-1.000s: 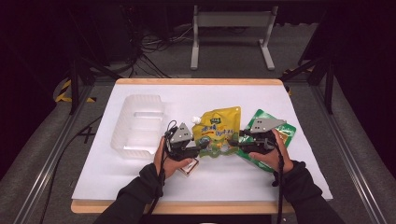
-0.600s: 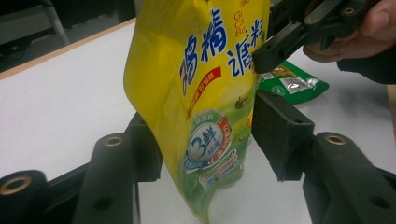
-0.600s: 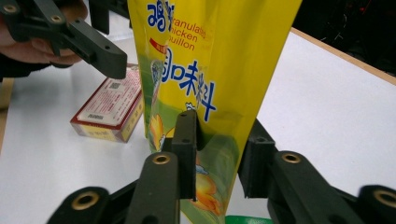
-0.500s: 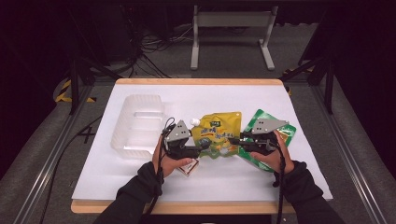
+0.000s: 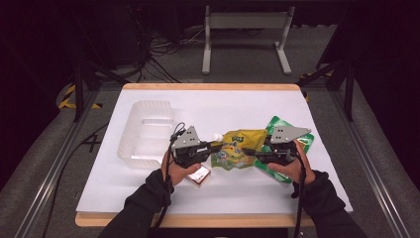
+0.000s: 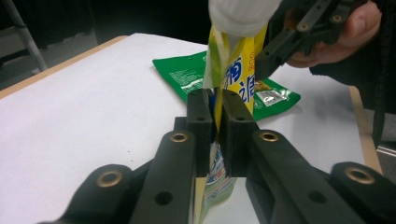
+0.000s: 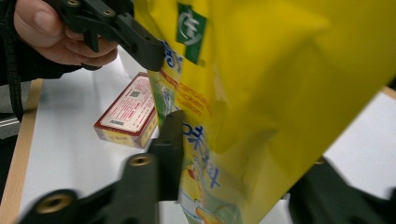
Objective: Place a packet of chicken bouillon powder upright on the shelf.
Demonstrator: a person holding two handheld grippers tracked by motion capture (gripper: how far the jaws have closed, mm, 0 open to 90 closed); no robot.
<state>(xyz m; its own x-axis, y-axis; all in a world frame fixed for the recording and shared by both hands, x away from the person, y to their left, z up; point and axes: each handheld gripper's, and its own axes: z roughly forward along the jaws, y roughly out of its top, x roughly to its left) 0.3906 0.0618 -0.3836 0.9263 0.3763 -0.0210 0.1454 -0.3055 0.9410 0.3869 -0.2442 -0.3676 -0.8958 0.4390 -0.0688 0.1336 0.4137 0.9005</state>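
The left gripper (image 6: 212,130) has just closed, fingers pinching the yellow pouch (image 5: 237,148) — the right gripper (image 5: 255,151) grips its opposite edge and should lift level with it.

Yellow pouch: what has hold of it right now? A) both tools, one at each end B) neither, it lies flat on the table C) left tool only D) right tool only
A: the left tool pinches the yellow pouch near its white cap, and the right tool grips the opposite end, so it hangs between them.
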